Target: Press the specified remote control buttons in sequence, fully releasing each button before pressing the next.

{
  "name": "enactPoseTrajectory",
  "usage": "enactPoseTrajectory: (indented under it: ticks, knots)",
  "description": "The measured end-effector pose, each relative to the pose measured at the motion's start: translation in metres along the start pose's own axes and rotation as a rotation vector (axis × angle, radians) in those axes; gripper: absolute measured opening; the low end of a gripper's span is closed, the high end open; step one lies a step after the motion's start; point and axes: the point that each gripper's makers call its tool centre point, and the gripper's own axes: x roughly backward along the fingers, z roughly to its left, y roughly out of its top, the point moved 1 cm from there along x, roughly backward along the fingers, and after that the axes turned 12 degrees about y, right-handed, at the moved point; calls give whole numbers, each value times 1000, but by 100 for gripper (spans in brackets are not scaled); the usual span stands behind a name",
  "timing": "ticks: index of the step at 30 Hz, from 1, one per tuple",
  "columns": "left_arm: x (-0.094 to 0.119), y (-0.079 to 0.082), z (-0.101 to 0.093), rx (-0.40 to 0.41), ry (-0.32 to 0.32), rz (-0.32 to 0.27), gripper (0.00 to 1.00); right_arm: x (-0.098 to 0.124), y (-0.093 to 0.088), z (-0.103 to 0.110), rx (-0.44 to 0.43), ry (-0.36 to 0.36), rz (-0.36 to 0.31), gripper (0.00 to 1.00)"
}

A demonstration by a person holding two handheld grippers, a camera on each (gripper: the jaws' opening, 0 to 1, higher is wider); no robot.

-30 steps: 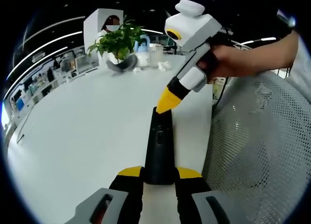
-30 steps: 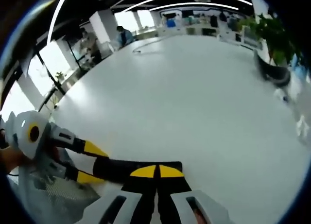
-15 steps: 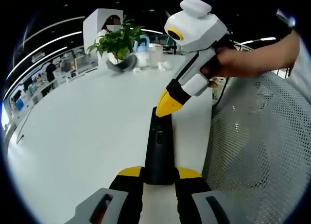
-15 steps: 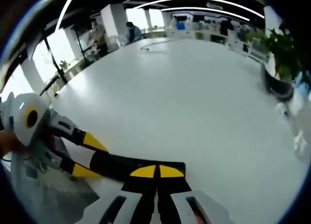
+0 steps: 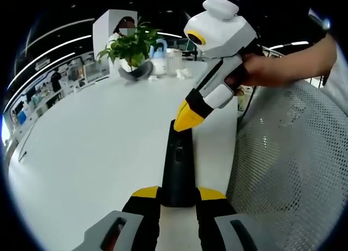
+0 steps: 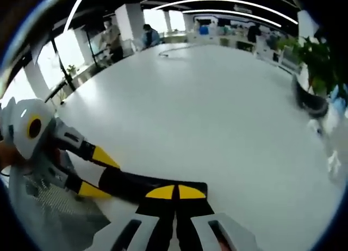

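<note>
The remote control (image 5: 177, 165) lies on the white table (image 5: 98, 147), its near end clamped in the left gripper (image 5: 178, 195), so the closed-tipped right gripper (image 5: 184, 122) should press straight down at the far end, then lift fully clear.

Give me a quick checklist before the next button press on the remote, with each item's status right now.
1. Left tool clamps the black remote at its near end: ok.
2. Right tool jaws shut, tip at the remote's far end: ok.
3. Tip fully lifted off the button: cannot tell.
4. Remote lies on the white table: ok.
5. Remote visible in both views: ok.
6. Which button sits under the tip: cannot tell.
</note>
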Motion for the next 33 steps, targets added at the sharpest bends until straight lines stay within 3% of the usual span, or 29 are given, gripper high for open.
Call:
enactPoseTrajectory:
  ticks: [5, 11, 18, 33]
  knots:
    - [0, 0, 0, 7, 0, 0, 25, 0, 0, -1, 9, -2, 0, 0]
    - [0, 0, 0, 16, 3, -6, 24, 1, 1, -3, -77, 17, -15, 0]
    - [0, 0, 0, 17, 6, -8, 24, -1, 1, 0, -31, -6, -4, 0]
    - [0, 0, -1, 7, 2, -10, 24, -4, 3, 5, -95, 34, -18, 0]
